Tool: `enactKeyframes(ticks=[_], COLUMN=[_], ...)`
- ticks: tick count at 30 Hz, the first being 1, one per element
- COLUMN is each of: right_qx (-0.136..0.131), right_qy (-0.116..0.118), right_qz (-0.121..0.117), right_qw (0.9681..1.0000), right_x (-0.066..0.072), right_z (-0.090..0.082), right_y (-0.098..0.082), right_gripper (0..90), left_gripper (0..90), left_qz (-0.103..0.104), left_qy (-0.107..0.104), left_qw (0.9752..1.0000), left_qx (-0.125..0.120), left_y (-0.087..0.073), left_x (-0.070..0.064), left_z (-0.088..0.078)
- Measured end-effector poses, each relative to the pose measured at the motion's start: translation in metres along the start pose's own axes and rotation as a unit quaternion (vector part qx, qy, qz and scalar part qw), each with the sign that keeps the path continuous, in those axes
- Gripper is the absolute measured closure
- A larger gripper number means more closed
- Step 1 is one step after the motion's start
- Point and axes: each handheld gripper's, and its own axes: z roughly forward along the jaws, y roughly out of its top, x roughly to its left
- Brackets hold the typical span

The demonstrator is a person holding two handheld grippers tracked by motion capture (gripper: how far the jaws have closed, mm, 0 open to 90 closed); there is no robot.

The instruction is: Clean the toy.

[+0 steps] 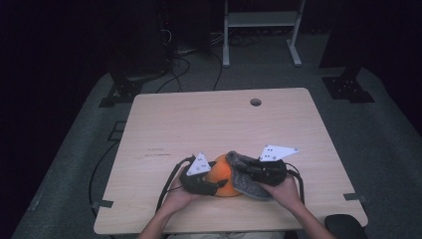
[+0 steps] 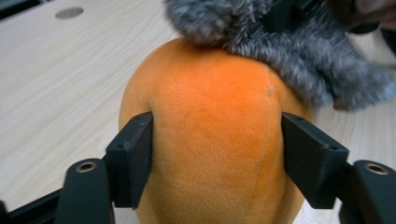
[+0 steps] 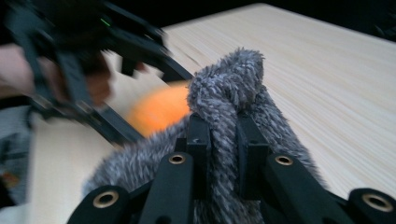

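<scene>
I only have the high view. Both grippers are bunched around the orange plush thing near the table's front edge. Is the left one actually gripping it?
Observer: Yes. In the left gripper view the left gripper has a jaw pressed on each side of the orange plush.
Operator: And the right one?
Observer: The right gripper is shut on a fold of the grey furry fabric.
Operator: Is the fabric on the plush or off it?
Observer: On it: the left gripper view shows the grey fur lying over the plush's far end.

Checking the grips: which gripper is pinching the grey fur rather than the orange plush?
The right gripper, shut on a fold of grey fur. The left gripper clamps the orange plush body instead.
</scene>
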Motion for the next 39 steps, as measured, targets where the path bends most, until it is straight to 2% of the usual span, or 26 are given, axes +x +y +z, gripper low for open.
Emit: enactKeyframes(ticks=[2,4,7,10,11,13,15,17,19,21,22,23,25,26,29,32,34,37,39], right_qx=[0.007,0.012,0.023,0.011,0.000,-0.004,0.008,0.016,0.025,0.023,0.015,0.003,0.000,0.010,0.015,0.017,0.019,0.013,-0.003], right_qy=[-0.003,-0.007,-0.027,-0.017,-0.002,0.011,0.004,-0.004,-0.020,-0.028,-0.029,-0.017,-0.005,-0.010,-0.007,-0.013,-0.012,-0.010,-0.003], right_qz=[-0.017,-0.006,0.013,0.016,0.009,-0.008,-0.026,-0.014,-0.010,-0.012,-0.022,-0.029,-0.044,-0.056,-0.039,-0.031,-0.028,-0.023,-0.027], right_qw=[0.9998,0.9999,0.9993,0.9997,1.0000,0.9999,0.9996,0.9998,0.9994,0.9993,0.9992,0.9994,0.9990,0.9983,0.9991,0.9993,0.9994,0.9996,0.9996], right_x=[0.004,-0.001,-0.013,-0.012,-0.007,0.002,0.006,0.001,-0.004,-0.004,0.000,0.004,0.011,0.014,0.007,0.003,0.001,0.001,0.007], right_z=[0.001,0.000,-0.004,-0.006,-0.006,-0.003,0.001,0.000,-0.002,-0.004,-0.005,-0.005,-0.001,0.003,0.004,0.000,-0.001,-0.001,-0.002], right_y=[0.003,0.001,-0.003,-0.002,0.000,0.004,0.005,0.003,0.001,0.000,0.000,0.002,0.005,0.006,0.003,0.001,0.000,0.001,0.004], right_gripper=[77.8,78.0,78.0,77.9,77.9,77.9,78.0,78.3,78.3,78.3,78.2,78.2,78.2,78.2,78.3,78.3,78.2,78.2,78.2], left_gripper=[32.6,33.3,33.1,31.6,31.2,31.0,31.0,31.0,31.0,31.0,30.9,30.9,30.6,29.6,20.8,13.7,17.1,29.2,33.7], left_qz=[0.006,0.005,0.002,0.000,0.002,0.005,0.003,0.000,-0.001,0.001,0.002,0.002,0.001,0.002,-0.013,-0.023,-0.027,-0.002,0.016], left_qy=[0.001,0.001,0.001,0.000,0.000,0.001,0.001,0.000,-0.001,-0.001,0.000,0.000,0.005,0.008,0.002,0.000,-0.008,0.011,0.019], left_qw=[1.0000,1.0000,1.0000,1.0000,1.0000,1.0000,1.0000,1.0000,1.0000,1.0000,1.0000,1.0000,1.0000,1.0000,0.9999,0.9997,0.9996,0.9999,0.9996], left_qx=[0.001,-0.001,-0.004,-0.002,-0.001,0.000,0.000,-0.002,-0.003,-0.001,0.000,-0.001,0.002,0.005,-0.003,0.004,0.008,0.012,0.013], left_y=[0.000,-0.001,-0.001,0.001,0.001,0.002,0.001,0.000,0.000,0.001,0.001,0.001,0.002,0.002,0.003,0.003,0.001,0.002,0.005], left_x=[0.000,0.001,0.001,0.000,0.000,-0.001,0.000,0.000,0.000,0.000,0.000,0.000,0.000,-0.001,0.003,0.006,0.006,0.001,-0.002], left_z=[-0.002,-0.003,-0.003,-0.001,-0.001,0.000,-0.001,-0.001,-0.001,-0.001,0.000,0.000,0.001,0.001,-0.002,-0.004,-0.002,-0.001,0.000])
